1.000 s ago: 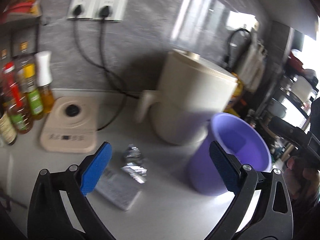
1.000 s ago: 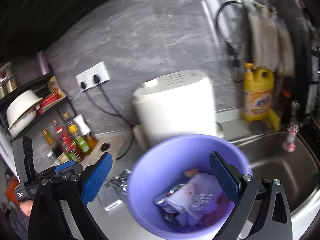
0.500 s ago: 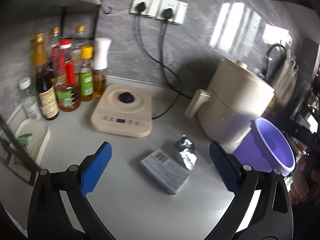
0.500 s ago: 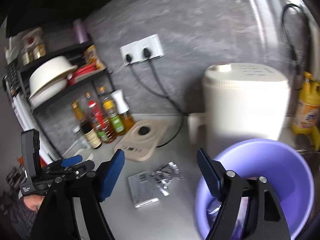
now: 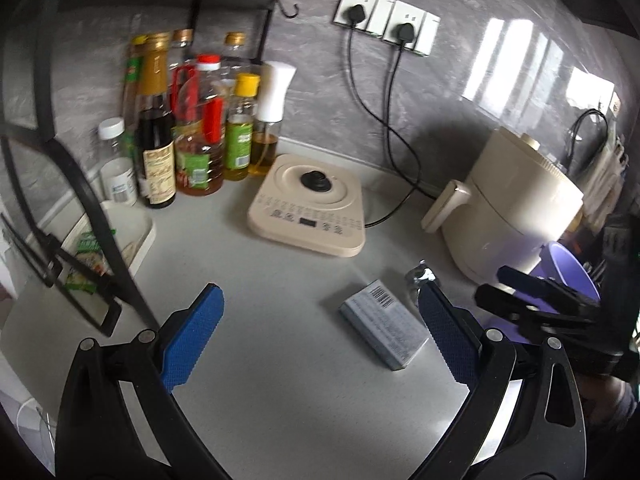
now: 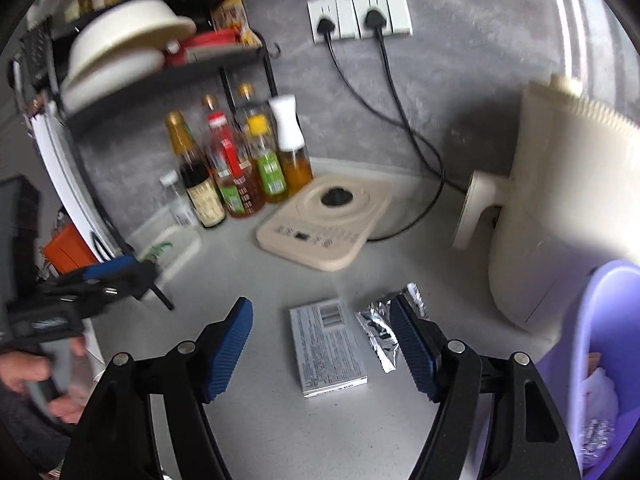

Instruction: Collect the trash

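The right gripper (image 6: 320,344) is hanging over the counter with its jaws spread wide and nothing between them, and it is lining up on the flat grey carton (image 6: 327,350) lying printed side up just ahead of its blue pads. Beside the carton, touching or nearly touching its right edge, a crumpled foil wrapper (image 6: 380,330) is lying partly behind the right-hand pad. Both pieces are sitting in the open middle of the counter (image 6: 280,280), which I take to be why the gripper is coming from above and in front: there is bare surface on the near side and to the left, so the fingers are getting room to straddle the carton.

The left gripper (image 5: 320,344) is also standing released and empty, hovering further left over bare counter, with the carton just inside its right pad. It seems to be waiting rather than reaching.

Outward from there, the purple bin (image 6: 600,360) is sitting at the far right, already holding some rubbish, close enough that a lifted piece is facing only a short carry. The cream air fryer (image 6: 560,200) is standing just behind the bin and crowding that side, so the path to the bin looks tightest there. Behind the trash, the beige induction plate (image 6: 328,220) is resting well clear, its cord running to the wall sockets (image 6: 360,12), and the oil and sauce bottles (image 6: 240,168) are clustering in the back left corner under the rack.
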A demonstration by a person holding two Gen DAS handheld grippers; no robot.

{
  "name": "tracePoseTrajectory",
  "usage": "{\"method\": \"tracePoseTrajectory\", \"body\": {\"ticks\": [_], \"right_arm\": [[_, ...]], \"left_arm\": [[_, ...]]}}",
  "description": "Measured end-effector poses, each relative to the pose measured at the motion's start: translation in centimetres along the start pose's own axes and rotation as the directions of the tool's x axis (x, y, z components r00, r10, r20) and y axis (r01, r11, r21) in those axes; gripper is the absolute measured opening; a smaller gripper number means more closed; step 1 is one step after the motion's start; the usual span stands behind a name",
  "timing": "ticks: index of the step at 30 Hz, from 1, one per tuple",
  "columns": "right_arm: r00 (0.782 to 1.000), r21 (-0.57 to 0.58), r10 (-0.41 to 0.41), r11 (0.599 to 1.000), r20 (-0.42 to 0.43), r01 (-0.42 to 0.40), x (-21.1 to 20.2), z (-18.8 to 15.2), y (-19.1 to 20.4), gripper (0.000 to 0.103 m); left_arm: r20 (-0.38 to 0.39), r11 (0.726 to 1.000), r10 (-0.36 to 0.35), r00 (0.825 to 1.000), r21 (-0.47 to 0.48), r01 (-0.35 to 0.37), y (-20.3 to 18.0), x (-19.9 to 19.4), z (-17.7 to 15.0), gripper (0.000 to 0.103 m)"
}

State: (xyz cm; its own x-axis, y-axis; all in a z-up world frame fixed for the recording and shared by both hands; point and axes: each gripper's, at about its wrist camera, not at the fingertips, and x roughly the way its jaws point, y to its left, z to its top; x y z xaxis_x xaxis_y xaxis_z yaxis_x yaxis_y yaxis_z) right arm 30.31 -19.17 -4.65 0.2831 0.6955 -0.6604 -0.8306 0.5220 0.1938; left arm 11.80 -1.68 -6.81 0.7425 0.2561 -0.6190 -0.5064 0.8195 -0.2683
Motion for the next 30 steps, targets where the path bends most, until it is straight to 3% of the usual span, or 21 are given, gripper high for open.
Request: {"method": "tracePoseTrajectory", "body": {"ticks": [8,20,22,24,26,28,30], "right_arm": [[0.992,0.029,-0.103,0.994,-0.068,0.105,5.4,-0.8,-2.0,0.084],[0.972,0.119,-0.178,0.973,-0.156,0.198,10.2,-0.9,-5.0,0.085],[0.971,0.137,-0.174,0.971,-0.167,0.197,10.7,-1.0,-5.1,0.077],[0.970,0.157,-0.155,0.970,-0.185,0.185,11.1,-1.2,-5.3,0.050],[0.971,0.174,-0.142,0.969,-0.195,0.176,11.2,-1.4,-5.4,0.036],[0.971,0.162,-0.146,0.971,-0.188,0.177,10.8,-1.3,-5.1,0.009],[0.969,0.154,-0.148,0.972,-0.196,0.179,10.5,-1.4,-4.7,0.003]], "left_arm": [[-0.049,0.999,0.042,0.998,-0.017,-0.043,1.8,0.6,-1.0,0.097],[-0.107,0.999,0.048,0.993,0.013,-0.047,2.6,1.3,-1.0,0.097],[-0.115,0.999,0.045,0.992,0.023,-0.042,2.8,1.4,-0.9,0.097],[-0.122,0.999,0.039,0.992,0.032,-0.036,2.9,1.6,-0.9,0.097],[-0.128,0.999,0.029,0.991,0.046,-0.023,2.9,1.7,-0.8,0.097],[-0.134,0.999,0.015,0.991,0.051,-0.008,2.9,2.0,-0.7,0.097],[-0.139,0.999,-0.001,0.990,0.053,0.008,2.8,2.4,-0.5,0.097]]}}
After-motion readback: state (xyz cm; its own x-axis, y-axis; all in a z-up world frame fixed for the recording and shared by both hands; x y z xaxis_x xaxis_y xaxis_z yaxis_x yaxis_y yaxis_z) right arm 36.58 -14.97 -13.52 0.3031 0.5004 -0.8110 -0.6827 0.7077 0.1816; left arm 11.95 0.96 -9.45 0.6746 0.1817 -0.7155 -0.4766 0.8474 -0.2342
